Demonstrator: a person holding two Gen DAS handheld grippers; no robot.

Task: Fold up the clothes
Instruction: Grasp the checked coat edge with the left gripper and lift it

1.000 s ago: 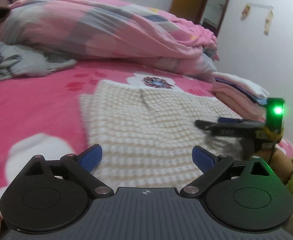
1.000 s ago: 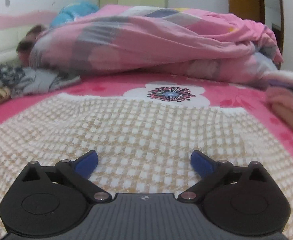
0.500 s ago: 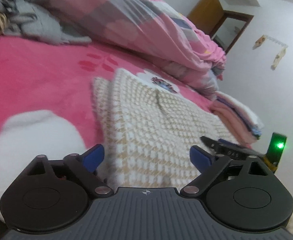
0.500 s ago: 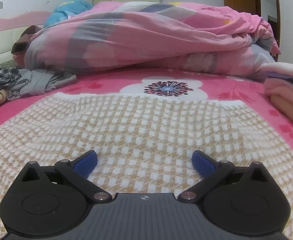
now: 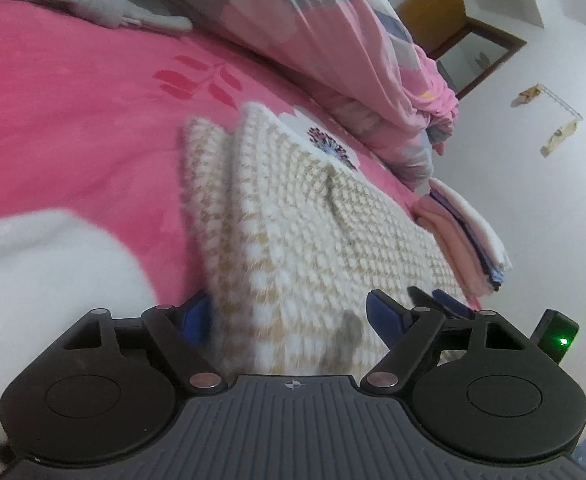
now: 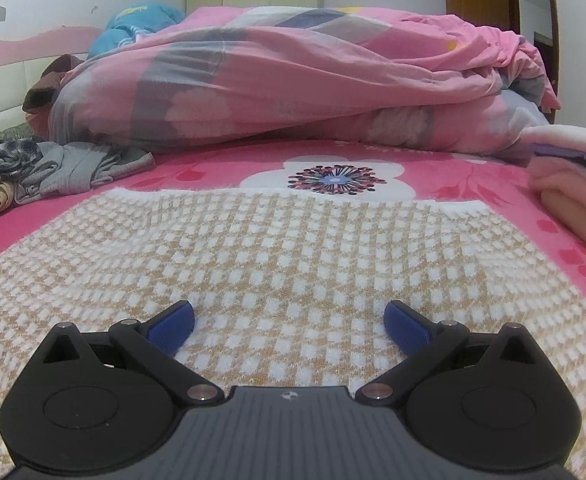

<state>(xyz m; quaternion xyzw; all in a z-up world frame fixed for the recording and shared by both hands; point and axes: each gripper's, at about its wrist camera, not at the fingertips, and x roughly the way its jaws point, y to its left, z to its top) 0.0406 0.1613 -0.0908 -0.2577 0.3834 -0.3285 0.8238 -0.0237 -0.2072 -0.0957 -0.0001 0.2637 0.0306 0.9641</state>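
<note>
Knitted in beige and white checks, the sweater [image 6: 293, 248] lies spread flat on the pink floral bed [image 5: 73, 120], between a heap of loose grey and plaid clothes [image 6: 53, 168] at the far left and a stack of folded garments [image 6: 573, 184] at the right. Left wrist view: the left gripper [image 5: 289, 316] sits at the sweater's near left corner, its blue fingers [image 5: 197, 316] apart but closing, with the knit edge lying between them and not yet pinched as far as the blur allows one to tell; a narrow side strip of the sweater appears already turned or doubled along its left margin. Right wrist view: the right gripper [image 6: 289, 324] hangs low over the middle of the near hem, fingers [image 6: 173, 324] wide apart and holding nothing, the fabric beneath them smooth. A bunched pink quilt [image 6: 293, 80] fills the back of the bed. Judged from this layout, the fold of this sweater is at its start: the garment is laid out, a corner grasp is under way, and the main folds and the transfer to the stack remain, as does the loose heap.
</note>
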